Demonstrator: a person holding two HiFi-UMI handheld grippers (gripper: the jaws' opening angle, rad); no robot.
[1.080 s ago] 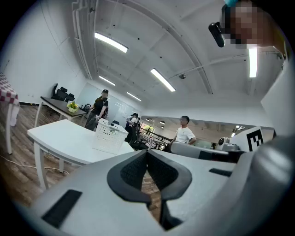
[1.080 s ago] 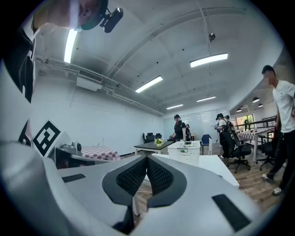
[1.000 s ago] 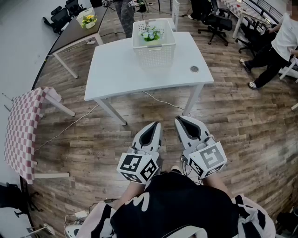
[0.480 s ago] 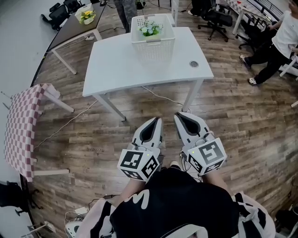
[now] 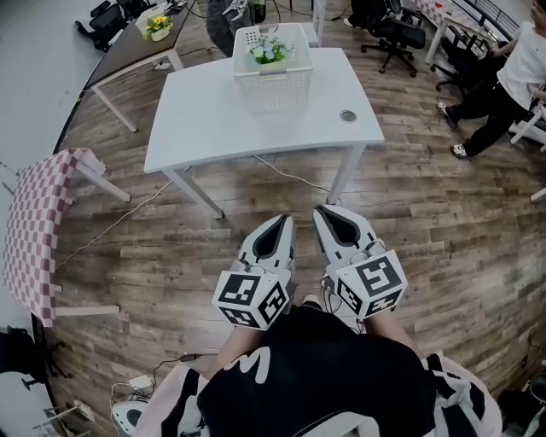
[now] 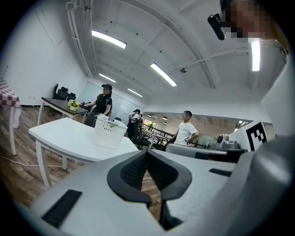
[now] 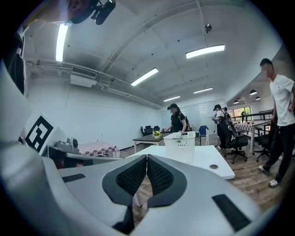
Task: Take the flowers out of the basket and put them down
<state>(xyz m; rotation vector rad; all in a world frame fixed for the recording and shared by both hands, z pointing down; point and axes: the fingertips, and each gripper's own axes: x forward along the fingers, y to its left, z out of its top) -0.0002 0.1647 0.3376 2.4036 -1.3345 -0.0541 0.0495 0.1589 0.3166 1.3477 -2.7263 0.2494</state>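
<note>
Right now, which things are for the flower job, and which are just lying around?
For the job: flowers, basket, white table, left tongs and right tongs (both shut, empty).

Just lying around: checked cloth, office chair, floor cable, yellow flowers on the dark desk.

Head view steeply down, left gripper view and right gripper view low, seemingly near level, all sharing the far counter (image 5: pixel 213 119) and basket (image 5: pixel 273 85).

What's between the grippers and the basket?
Head view: only wood floor with a cable, then bare white tabletop up to the basket.
</note>
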